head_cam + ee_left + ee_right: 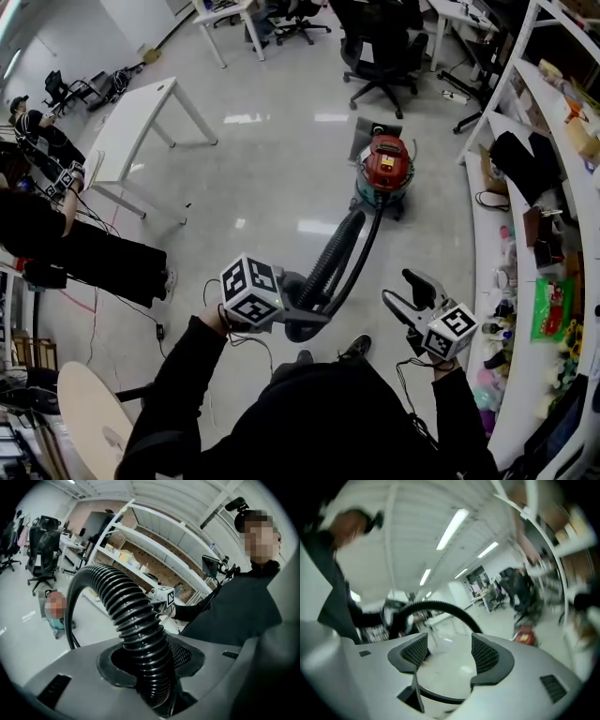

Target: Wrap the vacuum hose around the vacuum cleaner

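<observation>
Black ribbed vacuum hose (339, 251) rises off the grey floor (272, 178) from the vacuum cleaner (385, 169) towards the person and ends in a bend at the left gripper (302, 309). In the left gripper view the fingers (185, 654) are drawn in close and press on the hose (136, 630) from both sides, so it stands clamped between them and arches up and over to the left. A slimmer black run lies beside the thick one in the head view; whether it is more hose or a cable I cannot tell. The right gripper (403, 289) is held just to the right, apart from the hose. In its own view the fingers (487, 656) stand wide apart with only floor showing between them, and an arc of the hose (440, 605) curves beyond their tips without touching them. The vacuum cleaner, red on top with a green base, stands upright on the floor well ahead of the person, near the long white shelf (525, 187) on the right and this side of a black office chair (380, 56). A white worktop (141, 122) stands off to the left, with another person (56, 234) in dark clothes beside it.
</observation>
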{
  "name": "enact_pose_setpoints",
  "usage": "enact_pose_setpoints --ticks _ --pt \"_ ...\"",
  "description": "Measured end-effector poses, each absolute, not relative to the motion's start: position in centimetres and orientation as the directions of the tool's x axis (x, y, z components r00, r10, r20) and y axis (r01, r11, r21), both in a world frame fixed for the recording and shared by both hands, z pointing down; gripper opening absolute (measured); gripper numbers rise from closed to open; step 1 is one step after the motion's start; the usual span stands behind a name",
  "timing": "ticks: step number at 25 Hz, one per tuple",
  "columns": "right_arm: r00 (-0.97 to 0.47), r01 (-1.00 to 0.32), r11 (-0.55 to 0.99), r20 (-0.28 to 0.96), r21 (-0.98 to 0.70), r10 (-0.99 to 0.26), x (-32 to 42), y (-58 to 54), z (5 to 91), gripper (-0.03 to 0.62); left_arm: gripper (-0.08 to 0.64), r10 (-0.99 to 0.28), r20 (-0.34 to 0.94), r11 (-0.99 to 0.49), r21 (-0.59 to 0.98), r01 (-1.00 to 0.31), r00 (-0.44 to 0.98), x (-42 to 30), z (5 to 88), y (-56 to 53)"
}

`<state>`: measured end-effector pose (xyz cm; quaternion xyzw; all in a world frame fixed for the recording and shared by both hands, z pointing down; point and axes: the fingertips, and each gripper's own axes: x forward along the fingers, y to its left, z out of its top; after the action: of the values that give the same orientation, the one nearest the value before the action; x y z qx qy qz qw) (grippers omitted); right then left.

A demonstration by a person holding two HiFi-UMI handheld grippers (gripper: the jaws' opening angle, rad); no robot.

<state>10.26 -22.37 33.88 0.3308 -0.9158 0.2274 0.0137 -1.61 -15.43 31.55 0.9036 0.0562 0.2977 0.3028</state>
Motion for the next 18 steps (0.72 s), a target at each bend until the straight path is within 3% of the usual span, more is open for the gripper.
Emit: enact_pose_setpoints --ticks 2,4,7,9,10,11,12,15,18 --pt "-0.696 -0.689 0.725 0.283 -0.004 -0.66 11.2 -24.0 33.4 0.291 0.172 0.306 0.549 -0.825 0.561 -0.071 0.778 -0.8 31.3 -16.4" --pt "-0.655 -0.639 0.722 0.304 0.265 -0.692 11.2 -25.9 32.1 0.314 0.177 0.335 0.592 -0.838 0.542 -0.055 0.733 0.2 30.9 -17.1" --pt "-0.622 -0.554 0.667 0.285 0.498 -0.73 9.9 -29.3 30.2 0.371 0.19 0.397 0.68 -0.868 0.497 0.011 0.616 1.9 31.0 -16.9" --pt "-0.567 -0.496 0.602 0.292 0.626 -0.77 9.6 -31.3 30.2 0.371 0.19 0.443 0.711 -0.871 0.485 0.076 0.545 3.1 30.8 -16.1" --pt "-0.542 -0.466 0.574 0.297 0.673 -0.787 9.6 -32.0 30.3 0.366 0.19 0.46 0.72 -0.87 0.483 0.101 0.52 3.7 30.6 -15.9" --pt "-0.527 -0.448 0.562 0.303 0.695 -0.794 9.7 -32.5 30.4 0.315 0.192 0.463 0.734 -0.873 0.475 0.112 0.496 4.2 30.5 -16.0" --pt "-0.52 -0.456 0.567 0.312 0.686 -0.795 9.9 -32.9 30.4 0.193 0.192 0.447 0.761 -0.885 0.453 0.109 0.471 4.4 30.6 -16.6" --pt "-0.466 -0.57 0.595 0.373 0.567 -0.802 11.4 -35.0 31.1 0.179 0.215 0.257 0.869 -0.965 0.257 0.058 0.423 4.2 32.0 -20.8" --pt "-0.373 -0.661 0.58 0.461 0.476 -0.805 13.4 -37.7 33.3 0.186 0.321 -0.087 0.853 -0.996 -0.055 -0.077 0.515 3.7 31.9 -26.3"
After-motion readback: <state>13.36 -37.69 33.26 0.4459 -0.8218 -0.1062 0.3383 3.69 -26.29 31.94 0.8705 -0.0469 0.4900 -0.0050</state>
